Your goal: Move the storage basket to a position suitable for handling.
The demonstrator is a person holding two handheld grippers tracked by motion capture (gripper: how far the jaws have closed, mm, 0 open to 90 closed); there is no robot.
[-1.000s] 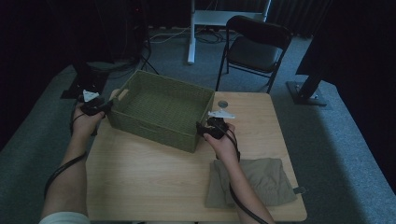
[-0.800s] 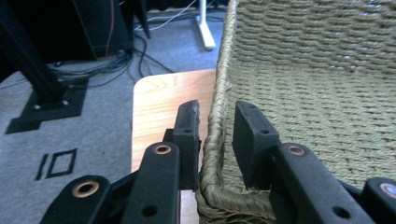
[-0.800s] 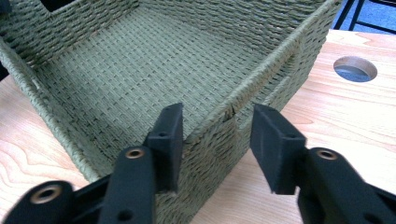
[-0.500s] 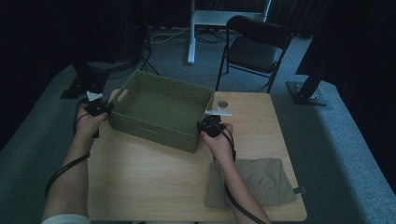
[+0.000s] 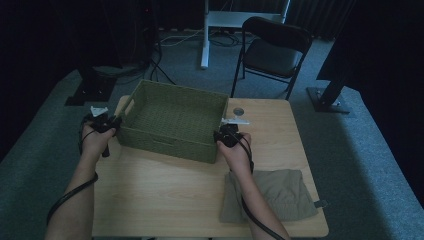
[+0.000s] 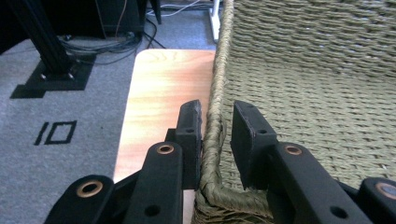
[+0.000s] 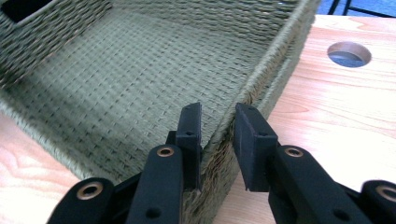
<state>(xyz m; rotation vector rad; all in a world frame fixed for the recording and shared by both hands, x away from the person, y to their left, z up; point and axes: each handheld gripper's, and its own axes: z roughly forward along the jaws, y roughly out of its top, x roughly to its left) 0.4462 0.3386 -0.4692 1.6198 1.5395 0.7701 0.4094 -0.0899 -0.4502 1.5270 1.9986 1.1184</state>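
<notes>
Left to right. The left hand-held gripper is straddling the left rim of the woven basket near its front corner. In the left gripper view the outer jaw is touching the braided rim while the inner jaw is standing slightly off it, so the left hand-held gripper is sitting narrowly parted around the wall, not fully clamped. The basket is resting on the table, at its rear left, and is lying empty.

The right hand-held gripper is straddling the basket's right wall at the front right corner. In the right gripper view its jaws are flanking the rim with a small gap, so the right hand-held gripper is likewise standing narrowly parted. Holding opposite walls is probably serving to steady or shift the basket evenly with both hands.

Farther right, a folded cloth is lying at the table's front right, well apart from the basket.

Compared with one second earlier, the basket is sitting farther back and left, and both hands are reaching farther forward.
</notes>
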